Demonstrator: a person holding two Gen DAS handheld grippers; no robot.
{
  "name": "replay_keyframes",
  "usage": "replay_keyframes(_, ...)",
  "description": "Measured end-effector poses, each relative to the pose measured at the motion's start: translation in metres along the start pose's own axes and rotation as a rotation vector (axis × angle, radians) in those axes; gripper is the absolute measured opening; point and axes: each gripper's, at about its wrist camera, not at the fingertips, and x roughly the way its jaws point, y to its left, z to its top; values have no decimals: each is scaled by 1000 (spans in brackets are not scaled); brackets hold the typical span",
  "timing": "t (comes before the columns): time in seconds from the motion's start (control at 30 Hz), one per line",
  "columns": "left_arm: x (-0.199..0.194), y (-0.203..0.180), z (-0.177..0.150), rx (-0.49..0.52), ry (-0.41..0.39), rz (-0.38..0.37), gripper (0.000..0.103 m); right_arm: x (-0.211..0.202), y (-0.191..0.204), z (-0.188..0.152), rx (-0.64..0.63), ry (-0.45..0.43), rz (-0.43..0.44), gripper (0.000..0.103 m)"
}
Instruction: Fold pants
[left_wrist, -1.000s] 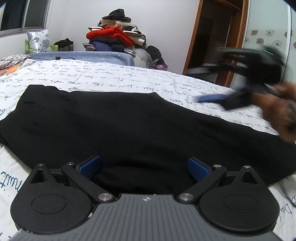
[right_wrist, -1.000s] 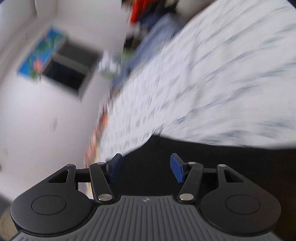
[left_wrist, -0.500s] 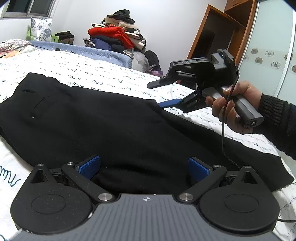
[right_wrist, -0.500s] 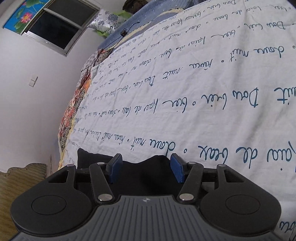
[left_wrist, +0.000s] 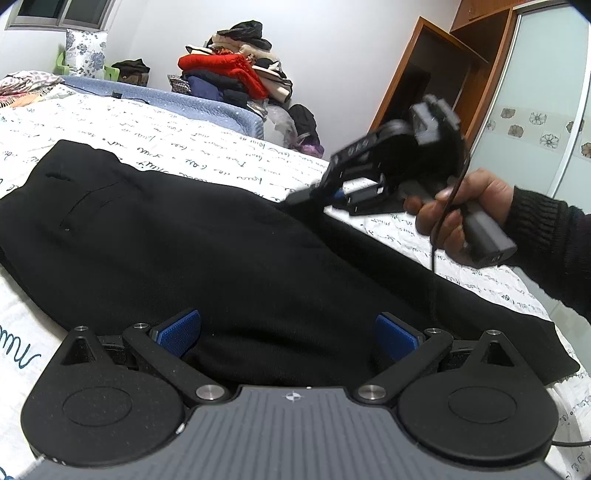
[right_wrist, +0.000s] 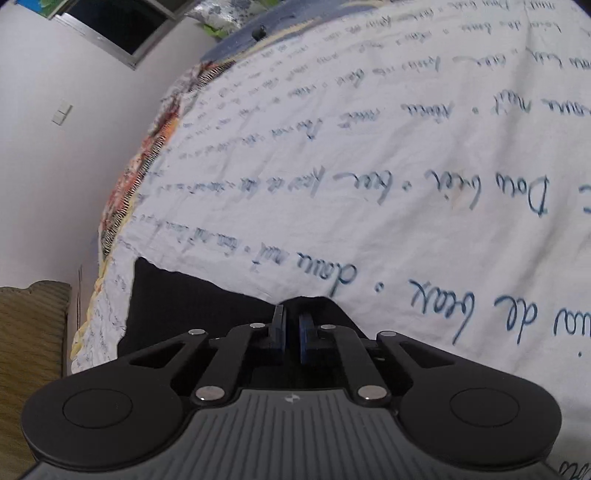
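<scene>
Black pants (left_wrist: 221, 251) lie spread across a white bed sheet (left_wrist: 184, 147) printed with blue handwriting. My left gripper (left_wrist: 288, 334) hovers open over their near edge, its blue pads wide apart with fabric lying between them, not pinched. My right gripper (left_wrist: 314, 195), held in a person's hand (left_wrist: 454, 218), sits at the far edge of the pants. In the right wrist view its jaws (right_wrist: 291, 325) are closing to shut, and a ridge of black pants fabric (right_wrist: 192, 299) is pinched between the pads.
A heap of clothes (left_wrist: 236, 70) is piled beyond the bed's far end, beside a wooden wardrobe (left_wrist: 424, 92) and a sliding door. A flowered pillow (left_wrist: 83, 48) lies far left. In the right wrist view, the sheet (right_wrist: 369, 184) stretches toward a window (right_wrist: 122, 29).
The right gripper swung in from the right to the pants' far edge, and its jaws went from open to shut on the fabric. The left gripper stayed put, open.
</scene>
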Motion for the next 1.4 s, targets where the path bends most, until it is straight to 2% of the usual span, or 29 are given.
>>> replay_keyframes(0.1, 0, 1, 0, -1, 1, 1, 102, -6, 5, 7, -26, -19, -16, 7)
replay_keyframes(0.27, 0, 1, 0, 0, 1, 2, 102, 13, -21, 4, 35, -25, -85, 6)
replay_keyframes(0.4, 0, 1, 0, -1, 1, 2, 102, 11, -32, -6, 125, -81, -53, 5)
replay_keyframes(0.43, 0, 1, 0, -1, 1, 2, 102, 4, -34, -7, 157, -97, -41, 6)
replay_keyframes(0.57, 0, 1, 0, -3, 1, 0, 102, -51, -29, -26, 207, -257, -29, 8)
replay_keyframes(0.7, -4, 3, 0, -13, -15, 5, 102, -96, -18, -81, 206, -317, 31, 8)
replay_keyframes(0.83, -6, -3, 5, 13, 13, 46, 102, -93, -5, -138, 216, -239, 82, 9)
replay_keyframes(0.93, -8, -15, 7, 102, 68, 98, 101, -71, 13, -146, 117, -168, 8, 9)
replay_keyframes(1.13, -12, -30, 2, 226, 78, 179, 102, -31, 30, -94, 77, -150, -11, 9)
replay_keyframes(1.2, -6, -29, 1, 268, 105, 201, 103, -14, 29, -78, 74, -107, -48, 9)
replay_keyframes(1.27, 7, -24, -5, 306, 172, 218, 103, 9, 19, -67, 89, -25, -108, 11)
replay_keyframes(1.3, 5, -21, -5, 291, 165, 206, 103, 12, 9, -65, 112, -35, -74, 8)
replay_keyframes(1.4, 3, -20, -7, 290, 176, 216, 103, 10, -24, -64, 293, -79, 24, 8)
